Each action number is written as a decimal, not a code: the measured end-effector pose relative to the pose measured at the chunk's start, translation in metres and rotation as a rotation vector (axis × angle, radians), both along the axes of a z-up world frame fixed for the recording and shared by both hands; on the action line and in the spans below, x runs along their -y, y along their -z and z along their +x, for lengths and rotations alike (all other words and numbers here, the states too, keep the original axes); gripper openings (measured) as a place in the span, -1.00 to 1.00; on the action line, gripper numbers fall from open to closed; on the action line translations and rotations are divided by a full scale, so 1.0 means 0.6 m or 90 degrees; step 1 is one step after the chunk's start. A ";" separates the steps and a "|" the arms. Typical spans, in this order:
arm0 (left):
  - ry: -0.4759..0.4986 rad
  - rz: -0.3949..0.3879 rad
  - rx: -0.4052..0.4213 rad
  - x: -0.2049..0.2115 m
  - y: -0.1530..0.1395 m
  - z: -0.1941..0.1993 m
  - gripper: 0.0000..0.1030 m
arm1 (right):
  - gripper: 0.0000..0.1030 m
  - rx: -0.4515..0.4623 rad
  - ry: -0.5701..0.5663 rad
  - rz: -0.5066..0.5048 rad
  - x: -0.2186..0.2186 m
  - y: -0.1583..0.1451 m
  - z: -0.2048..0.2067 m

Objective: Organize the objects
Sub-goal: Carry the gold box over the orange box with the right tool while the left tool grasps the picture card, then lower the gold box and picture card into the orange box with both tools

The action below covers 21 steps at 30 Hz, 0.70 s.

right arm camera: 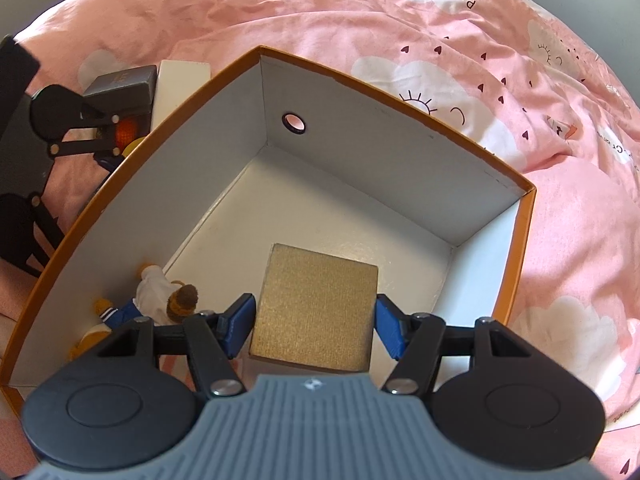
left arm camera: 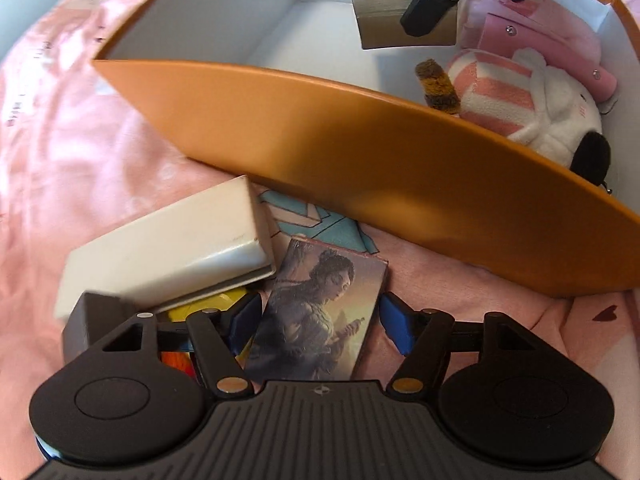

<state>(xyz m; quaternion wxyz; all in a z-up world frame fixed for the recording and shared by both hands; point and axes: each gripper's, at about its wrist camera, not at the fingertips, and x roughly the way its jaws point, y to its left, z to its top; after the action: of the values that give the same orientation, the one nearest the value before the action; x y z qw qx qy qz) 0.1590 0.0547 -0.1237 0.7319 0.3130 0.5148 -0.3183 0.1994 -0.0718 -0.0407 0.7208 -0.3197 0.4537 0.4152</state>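
The right tool point(right arm camera: 314, 322) pinches a gold box point(right arm camera: 316, 312) between its blue pads, holding it over the white floor of the orange storage box point(right arm camera: 516, 248), which sits on a pink bedspread point(right arm camera: 440, 40). A plush toy point(right arm camera: 160, 296) lies in the box's corner. Outside the orange wall, the left tool point(left arm camera: 318, 322) stands spread around an illustrated card box point(left arm camera: 316, 312), its pads clear of it, beside a white case point(left arm camera: 168, 248).

Orange box point(right arm camera: 516, 248), pink bedding point(right arm camera: 400, 20)
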 end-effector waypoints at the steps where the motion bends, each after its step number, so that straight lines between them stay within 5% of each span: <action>1: 0.006 -0.001 -0.016 0.000 0.004 0.007 0.53 | 0.27 -0.002 0.000 0.000 0.001 0.001 0.001; 7: -0.007 -0.013 -0.077 0.003 0.024 0.032 0.42 | 0.27 -0.006 -0.012 -0.001 0.009 0.007 0.013; 12: -0.107 -0.078 -0.104 -0.013 -0.008 0.026 0.40 | 0.27 0.000 -0.010 -0.003 0.011 0.009 0.028; 21: -0.141 -0.131 -0.004 -0.018 -0.144 -0.019 0.40 | 0.27 0.010 -0.020 0.014 0.008 -0.001 0.032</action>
<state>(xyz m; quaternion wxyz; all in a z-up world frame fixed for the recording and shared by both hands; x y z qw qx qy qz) 0.1475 0.0656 -0.0371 0.7890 0.1765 0.5131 -0.2881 0.2184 -0.0768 -0.0404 0.7213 -0.3220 0.4383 0.4288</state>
